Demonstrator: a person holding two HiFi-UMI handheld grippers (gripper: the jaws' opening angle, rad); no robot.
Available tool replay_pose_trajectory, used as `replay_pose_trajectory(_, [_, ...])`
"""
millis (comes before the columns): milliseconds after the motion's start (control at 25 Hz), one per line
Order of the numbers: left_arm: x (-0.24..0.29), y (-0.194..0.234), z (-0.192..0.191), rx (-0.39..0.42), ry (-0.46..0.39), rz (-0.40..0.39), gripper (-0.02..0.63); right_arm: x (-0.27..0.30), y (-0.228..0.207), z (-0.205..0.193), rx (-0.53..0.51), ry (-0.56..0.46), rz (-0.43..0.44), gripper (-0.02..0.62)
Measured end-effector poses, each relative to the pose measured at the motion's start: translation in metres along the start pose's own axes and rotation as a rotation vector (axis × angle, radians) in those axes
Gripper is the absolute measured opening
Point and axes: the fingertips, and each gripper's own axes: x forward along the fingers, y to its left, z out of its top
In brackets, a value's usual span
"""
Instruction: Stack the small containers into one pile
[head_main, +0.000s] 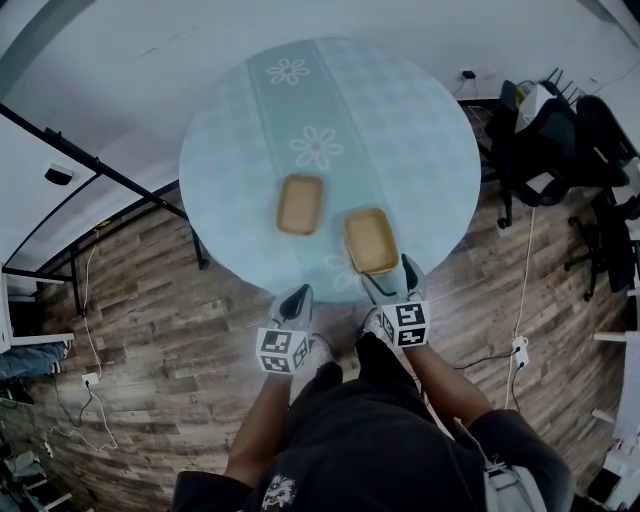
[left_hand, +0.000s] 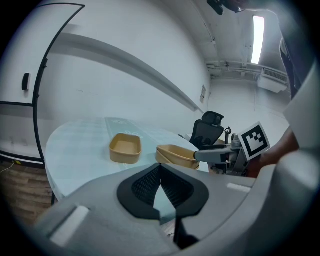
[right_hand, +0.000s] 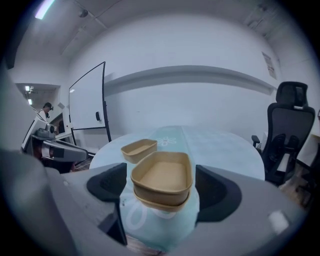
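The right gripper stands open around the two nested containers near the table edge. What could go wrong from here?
1. The nested pair sits close to the near edge of the table; a bump from the right gripper could push it off.
2. The pair looks unevenly seated, the lower one showing askew, so closing on the upper one alone might leave the lower behind or tip both.

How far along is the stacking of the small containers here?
Done: two containers sit nested as one stack near the table edge. In hand: the open right claw straddles that stack, apparently not pressing on it; the left claw is shut, empty. Left: the lone third container still has to join.
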Motion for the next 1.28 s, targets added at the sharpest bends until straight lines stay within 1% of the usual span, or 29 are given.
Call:
replay_pose_trajectory(80, [-0.001,0.0,0.0,0.001,-0.004,0.001,0.005,-0.003,0.001,0.008,-0.021,-0.02,-0.004,0.41])
replay_pose_trajectory(240, [-0.004,0.001,0.006,0.002,-0.015,0.001,0.005,-0.01,0.006,0.026,-0.062,-0.06,-0.015,0.268])
replay_pose_trajectory(400, [-0.008,0.004,0.015,0.005,-0.035,-0.004,0.005,-0.015,0.012,0.044,-0.088,-0.094,-0.043,0.113])
replay_pose_trajectory(520, [-0.01,0.005,0.023,0.01,-0.048,-0.009,0.005,-0.018,0.016,0.058,-0.102,-0.118,-0.05,0.017])
replay_pose_trajectory(560, [-0.01,0.004,0.025,0.013,-0.052,-0.01,0.005,-0.02,0.017,0.062,-0.105,-0.123,-0.044,0.002])
replay_pose_trajectory(800, [0.001,0.005,0.036,0.033,-0.051,0.001,0.005,-0.023,0.023,0.083,-0.1,-0.161,0.026,0.0])
replay_pose_trajectory(1000, [0.015,0.011,0.044,0.038,-0.053,0.056,0.005,-0.009,0.016,0.088,-0.099,-0.144,0.1,0.0])
replay_pose_trajectory(1280, [0.031,0.025,0.046,0.038,-0.044,0.12,0.005,0.004,0.008,0.094,-0.092,-0.142,0.145,0.0])
